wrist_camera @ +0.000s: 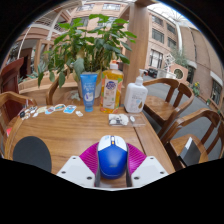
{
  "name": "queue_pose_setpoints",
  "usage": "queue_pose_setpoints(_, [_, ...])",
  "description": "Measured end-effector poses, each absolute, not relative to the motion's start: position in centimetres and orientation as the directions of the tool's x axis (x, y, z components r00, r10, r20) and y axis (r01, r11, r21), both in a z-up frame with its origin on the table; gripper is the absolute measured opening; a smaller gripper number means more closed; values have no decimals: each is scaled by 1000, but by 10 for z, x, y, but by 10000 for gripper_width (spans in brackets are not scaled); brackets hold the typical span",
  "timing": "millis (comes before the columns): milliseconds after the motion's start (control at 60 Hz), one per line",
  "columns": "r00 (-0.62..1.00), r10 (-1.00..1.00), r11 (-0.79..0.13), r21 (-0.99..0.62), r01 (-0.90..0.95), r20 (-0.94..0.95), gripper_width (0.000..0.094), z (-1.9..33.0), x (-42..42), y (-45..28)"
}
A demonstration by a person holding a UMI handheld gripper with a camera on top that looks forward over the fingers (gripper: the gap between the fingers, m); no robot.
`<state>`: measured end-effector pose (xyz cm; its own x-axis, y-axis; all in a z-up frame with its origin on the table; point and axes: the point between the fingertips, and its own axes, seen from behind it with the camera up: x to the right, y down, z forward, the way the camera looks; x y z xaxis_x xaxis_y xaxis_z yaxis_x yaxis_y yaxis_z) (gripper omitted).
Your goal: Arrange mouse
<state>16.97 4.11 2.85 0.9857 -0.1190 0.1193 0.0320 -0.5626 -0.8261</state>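
A blue and white mouse (112, 155) sits between my two fingers, over the near part of the wooden table (70, 135). My gripper (112, 162) is shut on it: both magenta pads (91, 157) press against its sides. The mouse's white front end with its scroll wheel points away from me. I cannot tell whether its underside touches the table.
At the back of the table stand a blue tube (88, 90), a yellow-labelled bottle (112, 88), a white jug (135, 96) and a potted plant (85, 45). Small items (55, 109) lie at the left, a white object (118, 119) just beyond the mouse. Wooden chairs (190, 125) surround the table.
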Motion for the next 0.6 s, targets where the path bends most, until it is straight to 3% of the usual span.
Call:
queue_pose_setpoints(200, [993,-116,-313,-950,-15,23,356,194,120,36])
queue_pose_setpoints(300, [1000,-18,-246,-969,-9,-4,356,236,60,28])
queue_pose_setpoints(400, [998,62,-291,-956,32,15,356,209,-3,19])
queue_pose_setpoints(517, [990,137,-443,-895,52,-11,355,114,-66,5])
queue_pose_setpoints(600, [988,151,-535,-843,64,-21,359,64,-84,-2])
